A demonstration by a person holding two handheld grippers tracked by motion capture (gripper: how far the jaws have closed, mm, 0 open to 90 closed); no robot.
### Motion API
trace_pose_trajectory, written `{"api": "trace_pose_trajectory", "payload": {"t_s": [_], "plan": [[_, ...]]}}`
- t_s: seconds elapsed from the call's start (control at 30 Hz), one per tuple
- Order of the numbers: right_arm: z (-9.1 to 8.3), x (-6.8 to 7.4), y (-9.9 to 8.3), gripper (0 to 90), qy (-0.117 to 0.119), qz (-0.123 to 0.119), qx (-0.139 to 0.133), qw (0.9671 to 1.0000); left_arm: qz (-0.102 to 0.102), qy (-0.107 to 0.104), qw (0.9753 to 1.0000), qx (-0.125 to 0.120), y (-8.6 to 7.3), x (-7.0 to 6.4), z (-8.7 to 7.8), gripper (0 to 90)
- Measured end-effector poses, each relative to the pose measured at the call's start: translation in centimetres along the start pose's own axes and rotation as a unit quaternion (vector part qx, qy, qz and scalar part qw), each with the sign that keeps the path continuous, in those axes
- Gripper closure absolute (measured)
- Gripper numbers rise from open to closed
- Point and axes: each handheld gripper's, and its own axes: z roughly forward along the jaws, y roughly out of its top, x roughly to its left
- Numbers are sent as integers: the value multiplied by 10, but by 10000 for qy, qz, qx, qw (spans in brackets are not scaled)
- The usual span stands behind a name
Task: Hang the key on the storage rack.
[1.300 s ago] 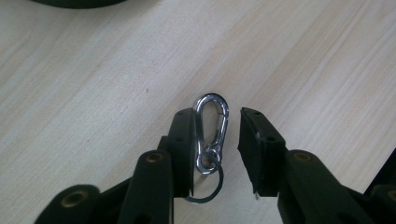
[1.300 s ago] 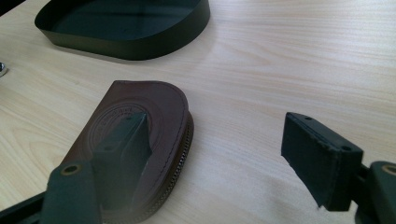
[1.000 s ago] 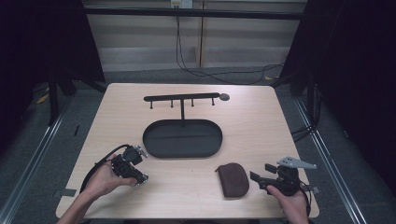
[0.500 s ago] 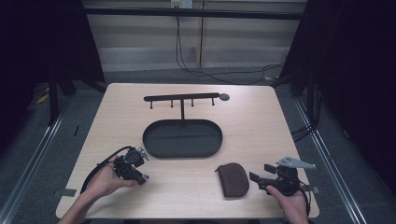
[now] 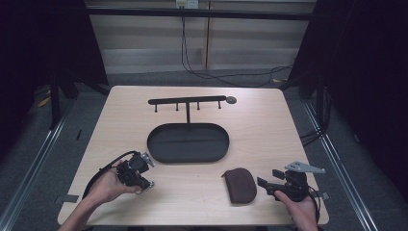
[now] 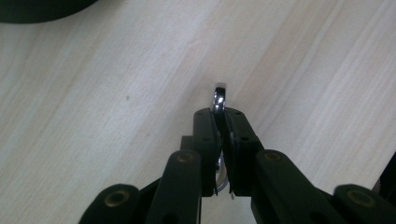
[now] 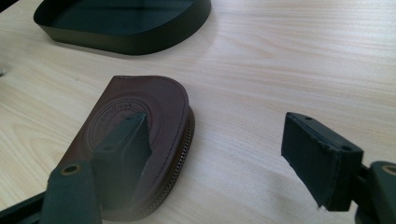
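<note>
My left gripper rests low over the table's front left, held in a hand. In the left gripper view its jaws are shut on a silver metal ring, whose top edge pokes out beyond the fingertips just above the wood. A brown leather pouch with a zip edge lies flat at the front right. Just right of the pouch, my right gripper stands open. In the right gripper view the pouch lies under the left jaw of the gripper, and the right jaw is over bare wood.
A black oval tray sits mid-table, and its wall shows at the upper left of the right gripper view. Behind it stands a black rack with several pegs. A cable loops from the left gripper. Dark floor surrounds the table.
</note>
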Motion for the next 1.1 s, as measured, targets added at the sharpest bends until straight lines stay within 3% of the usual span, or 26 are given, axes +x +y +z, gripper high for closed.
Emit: {"api": "trace_pose_trajectory", "payload": {"t_s": [0.13,0.47,0.6,0.77,0.83,1.1], "plan": [[0,0,0,235,2,-3,3,10000,97,22,9999,131,3,-2,1,850],[0,0,0,234,0,16,16,10000,-123,-72,9996,249,4,0,0,854],[0,0,0,233,-2,-6,29,10000,-218,-79,9996,157,2,3,-7,854],[0,0,0,233,-9,-7,26,10000,-263,-130,9992,262,4,3,-18,854],[0,0,0,233,-11,-8,26,10000,-269,-37,9991,318,6,-2,-21,855],[0,1,0,232,-4,-12,34,10000,-194,-54,9990,387,9,-4,-28,855]]}}
